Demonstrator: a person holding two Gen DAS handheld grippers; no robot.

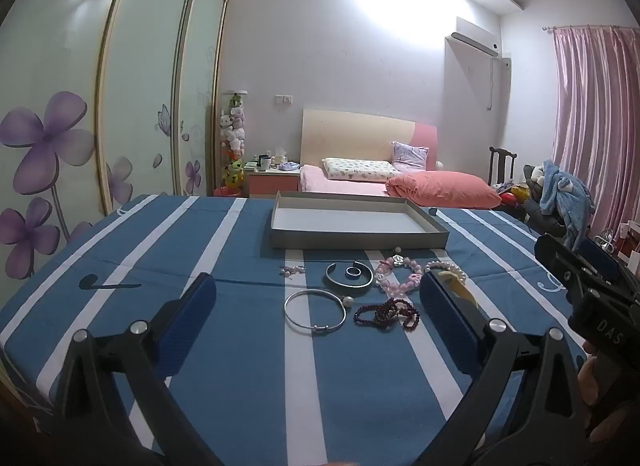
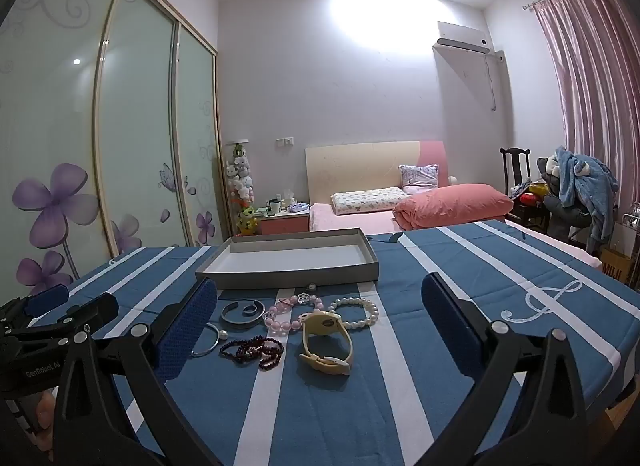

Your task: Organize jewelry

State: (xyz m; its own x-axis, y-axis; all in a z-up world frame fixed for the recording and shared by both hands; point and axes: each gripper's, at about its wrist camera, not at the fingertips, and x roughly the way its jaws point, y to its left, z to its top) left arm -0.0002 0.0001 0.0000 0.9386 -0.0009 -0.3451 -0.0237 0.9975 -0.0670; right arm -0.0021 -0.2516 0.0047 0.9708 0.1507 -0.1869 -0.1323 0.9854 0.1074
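Note:
Jewelry lies on a blue striped tablecloth in front of a shallow grey tray (image 1: 356, 240) (image 2: 288, 276). A thin silver bangle (image 1: 315, 310), a dark red bead string (image 1: 386, 313) (image 2: 252, 350), a wide silver cuff (image 1: 349, 274) (image 2: 242, 314) with a ring inside, a pink bead bracelet (image 1: 398, 276) (image 2: 286, 312), a pearl bracelet (image 2: 358, 312) and a cream watch (image 2: 328, 340) lie there. My left gripper (image 1: 316, 298) is open above the bangle, empty. My right gripper (image 2: 320, 306) is open above the watch, empty.
A small pink earring piece (image 1: 292, 270) lies left of the cuff. The right gripper body (image 1: 592, 294) shows at the right edge of the left wrist view. The left one (image 2: 44, 330) shows at the left of the right wrist view. A bed stands behind the table.

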